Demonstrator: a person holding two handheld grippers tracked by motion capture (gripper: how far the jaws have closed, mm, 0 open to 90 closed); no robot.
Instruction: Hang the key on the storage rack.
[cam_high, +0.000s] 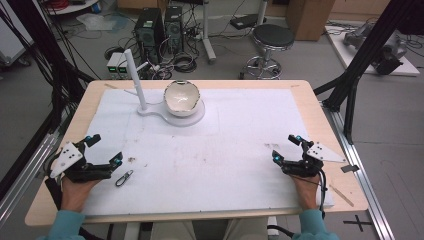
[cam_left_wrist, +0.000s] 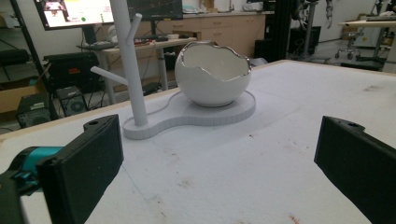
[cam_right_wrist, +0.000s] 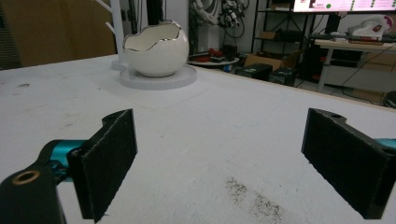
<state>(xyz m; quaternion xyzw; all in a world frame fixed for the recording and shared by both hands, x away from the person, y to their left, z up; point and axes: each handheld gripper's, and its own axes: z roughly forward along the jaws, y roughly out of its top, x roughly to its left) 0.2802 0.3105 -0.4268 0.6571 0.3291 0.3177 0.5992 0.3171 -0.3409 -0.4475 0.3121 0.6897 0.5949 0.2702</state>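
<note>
Near the front left corner of the white mat (cam_high: 240, 150), the left gripper (cam_high: 103, 149) rests low over the surface with its jaws spread wide and nothing between them. A small metal clip (cam_high: 124, 178) lies flat on the mat just beside this gripper, a little toward the front edge and to the right of its jaw tips, apart from them. Toward the front right corner, the right gripper (cam_high: 285, 148) sits in the same manner, jaws parted and empty, well apart from the clip.

Close to the back edge, left of the middle, a white stand (cam_high: 172, 116) carries a branched post (cam_high: 135, 77) and a white egg-shaped bowl (cam_high: 182, 98) with a jagged silver rim. The bowl sits upright on the round part of the stand's base, the post rising just to its left. In the left gripper view the bowl (cam_left_wrist: 212, 73) stands ahead between the two open jaws, far off; in the right gripper view the bowl (cam_right_wrist: 156, 49) appears ahead and left, above the left jaw.
</note>
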